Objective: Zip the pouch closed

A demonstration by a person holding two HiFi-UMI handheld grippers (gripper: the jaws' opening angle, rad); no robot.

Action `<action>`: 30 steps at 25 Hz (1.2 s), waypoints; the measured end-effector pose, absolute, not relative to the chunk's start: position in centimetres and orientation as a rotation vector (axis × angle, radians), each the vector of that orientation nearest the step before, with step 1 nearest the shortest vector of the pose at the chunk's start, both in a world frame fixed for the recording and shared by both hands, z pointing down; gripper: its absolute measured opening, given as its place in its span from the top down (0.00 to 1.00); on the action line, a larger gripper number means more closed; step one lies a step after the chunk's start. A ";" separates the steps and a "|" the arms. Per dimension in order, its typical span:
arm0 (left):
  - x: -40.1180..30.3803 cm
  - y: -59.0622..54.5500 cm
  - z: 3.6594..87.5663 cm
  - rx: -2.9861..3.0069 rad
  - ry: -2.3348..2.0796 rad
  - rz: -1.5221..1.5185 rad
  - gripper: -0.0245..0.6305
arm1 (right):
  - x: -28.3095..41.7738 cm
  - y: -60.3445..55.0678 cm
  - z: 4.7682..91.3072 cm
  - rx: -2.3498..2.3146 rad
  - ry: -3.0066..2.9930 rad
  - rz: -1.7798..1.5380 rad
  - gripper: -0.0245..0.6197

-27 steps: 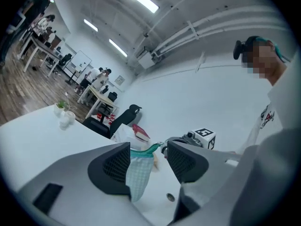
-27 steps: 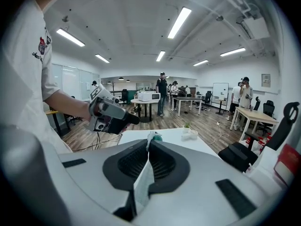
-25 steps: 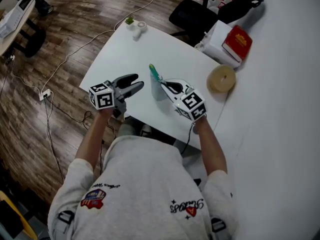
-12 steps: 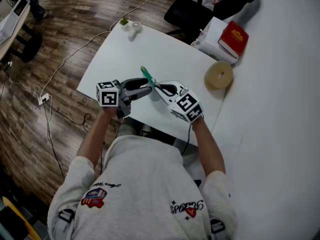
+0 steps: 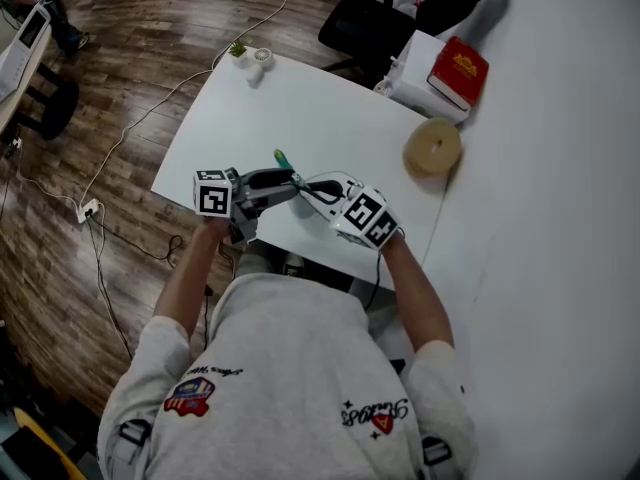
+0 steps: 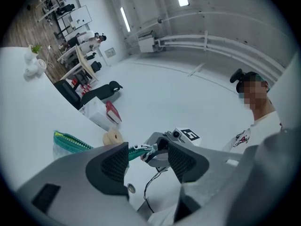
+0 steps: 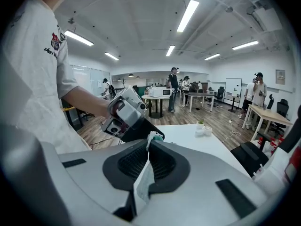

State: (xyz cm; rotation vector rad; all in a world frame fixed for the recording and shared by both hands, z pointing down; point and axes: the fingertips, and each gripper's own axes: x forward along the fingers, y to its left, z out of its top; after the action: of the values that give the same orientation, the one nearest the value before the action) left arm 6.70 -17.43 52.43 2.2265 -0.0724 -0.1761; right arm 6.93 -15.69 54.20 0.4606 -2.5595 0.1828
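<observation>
Fingers (image 7: 164, 166) of the right gripper (image 7: 149, 147) are clamped on the pouch (image 6: 63, 142), lifted above the near edge of the table (image 5: 330, 118). The left gripper (image 6: 147, 147) has just come in beside it. Its jaws stand wide, with the zipper pull (image 6: 142, 150) between them untouched, so I think zipping can start.

We wear a pale short-sleeved T-shirt (image 5: 290, 358) with red prints, and our grey left gripper (image 6: 148, 159) and right gripper (image 7: 148, 166) bear black-and-white marker cubes (image 5: 212, 196).
</observation>
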 end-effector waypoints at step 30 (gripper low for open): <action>6.8 -17.7 53.0 2.334 -0.239 -0.108 0.75 | 7.5 -15.7 56.6 0.497 -2.465 0.211 0.94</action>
State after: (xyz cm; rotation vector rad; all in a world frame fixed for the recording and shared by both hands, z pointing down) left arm 6.80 -17.70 53.03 2.3337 -0.2388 -0.1082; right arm 7.55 -15.69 56.59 0.4967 -2.4653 0.2111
